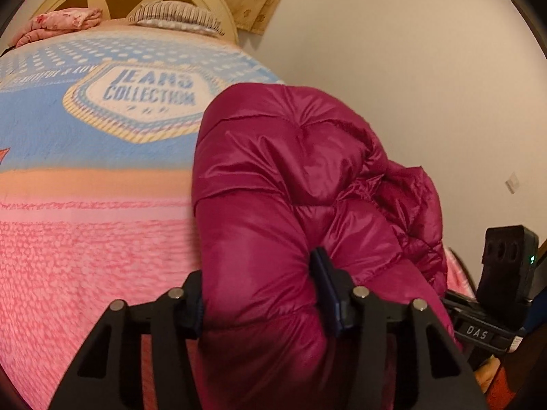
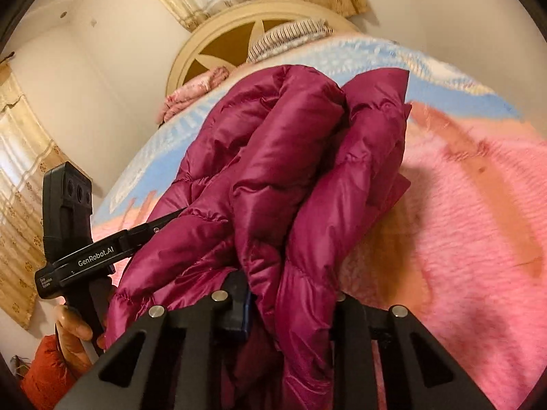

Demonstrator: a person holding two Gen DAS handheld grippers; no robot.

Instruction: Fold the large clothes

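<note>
A magenta quilted down jacket (image 1: 280,184) is bunched and held up above the bed. My left gripper (image 1: 263,290) is shut on a thick fold of it; puffy fabric fills the gap between the fingers. My right gripper (image 2: 290,307) is shut on another fold of the same jacket (image 2: 273,171), which hangs over its fingers. The right gripper's body (image 1: 502,273) shows at the right edge of the left wrist view. The left gripper's body (image 2: 85,259) and the hand holding it show at the left of the right wrist view.
The bed is covered by a pink and blue blanket (image 1: 85,239) printed "JEANS COLLECTION". A striped pillow (image 1: 174,17) and a folded pink floral cloth (image 1: 58,24) lie by the round headboard (image 2: 239,30). Curtains (image 2: 20,171) hang at the left; a plain wall (image 1: 410,68) is at the right.
</note>
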